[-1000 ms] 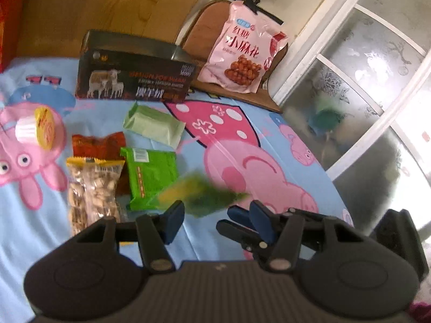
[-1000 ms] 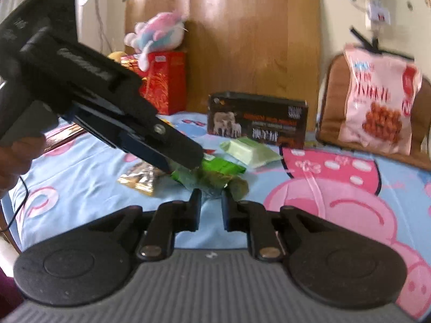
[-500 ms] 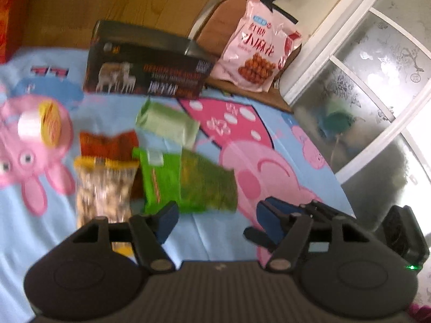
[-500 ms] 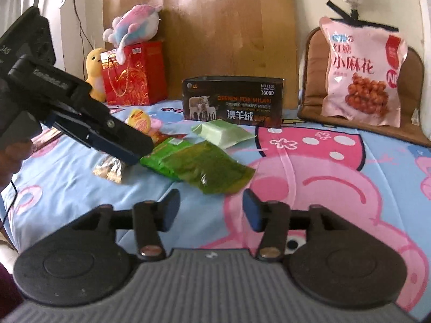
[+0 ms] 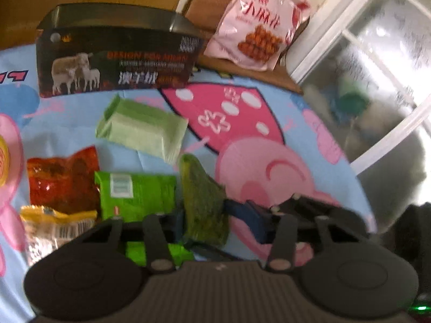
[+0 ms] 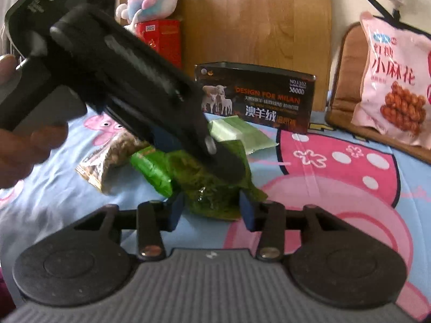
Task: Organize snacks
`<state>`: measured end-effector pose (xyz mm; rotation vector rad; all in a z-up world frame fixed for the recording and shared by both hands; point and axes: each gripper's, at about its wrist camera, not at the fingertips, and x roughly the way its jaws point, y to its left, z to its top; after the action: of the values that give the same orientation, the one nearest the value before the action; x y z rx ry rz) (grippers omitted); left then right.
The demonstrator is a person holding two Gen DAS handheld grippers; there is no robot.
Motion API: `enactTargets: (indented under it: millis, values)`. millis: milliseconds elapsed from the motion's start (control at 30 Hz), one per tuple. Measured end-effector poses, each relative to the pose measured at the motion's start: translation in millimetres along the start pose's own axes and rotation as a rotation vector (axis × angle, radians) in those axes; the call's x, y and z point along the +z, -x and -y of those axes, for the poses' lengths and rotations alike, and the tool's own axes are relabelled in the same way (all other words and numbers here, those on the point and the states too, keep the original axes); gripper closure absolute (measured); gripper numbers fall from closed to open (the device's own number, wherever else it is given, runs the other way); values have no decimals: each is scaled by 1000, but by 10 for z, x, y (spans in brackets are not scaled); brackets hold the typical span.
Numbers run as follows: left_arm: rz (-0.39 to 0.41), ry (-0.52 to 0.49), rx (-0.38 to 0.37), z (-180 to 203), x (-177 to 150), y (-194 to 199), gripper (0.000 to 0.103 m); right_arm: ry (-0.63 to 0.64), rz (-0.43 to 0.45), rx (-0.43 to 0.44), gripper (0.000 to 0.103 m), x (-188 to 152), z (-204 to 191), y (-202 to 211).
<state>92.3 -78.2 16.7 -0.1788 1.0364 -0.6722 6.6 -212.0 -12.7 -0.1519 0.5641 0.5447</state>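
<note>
Mid-sort on a bed-like surface under a cartoon-print cloth [image 5: 80, 123]. Pinched upright between the closing fingers of the left gripper [image 5: 215, 220]: a dark green packet [image 5: 202, 193], tipped onto its edge and crumpled at the waist, apparently to lift it clear of its neighbours. Just to its left, lying flat and touching it, a bright green packet [image 5: 140, 191], likely the mate it is meant to line up beside.

Flanking the same dark green packet from the near side, the fingers of the right gripper [image 6: 211, 210], also closing, the packet between them but no firm press to be seen; probably brought in to steady or straighten the floppy film while the left takes the weight. Visible at the left edge of the right wrist view, a hand [image 6: 16, 140] wrapped round the left tool's handle.

Already ranged in a loose cluster on the cloth: a red packet [image 5: 62, 180], a clear bag of nuts [image 5: 51, 226] below it, and a pale green packet [image 5: 142, 132] farther back, well apart from the fingers.

At the back, a dark box [image 5: 115, 62] printed with sheep, and beyond it a large pink bag [image 5: 258, 27] propped against a chair cushion, seemingly out of the sorting for now. Sorting judged partway done, with the held packet not yet laid in its row.
</note>
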Motion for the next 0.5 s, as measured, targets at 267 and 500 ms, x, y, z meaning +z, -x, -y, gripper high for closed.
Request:
enactTargets:
  millis: [267, 500]
  values:
    - [81, -9, -37, 16, 107, 277, 86, 68, 92, -91, 85, 60, -104, 175]
    - [256, -66, 3, 8, 720, 627, 86, 175, 232, -161, 86, 625, -61, 61]
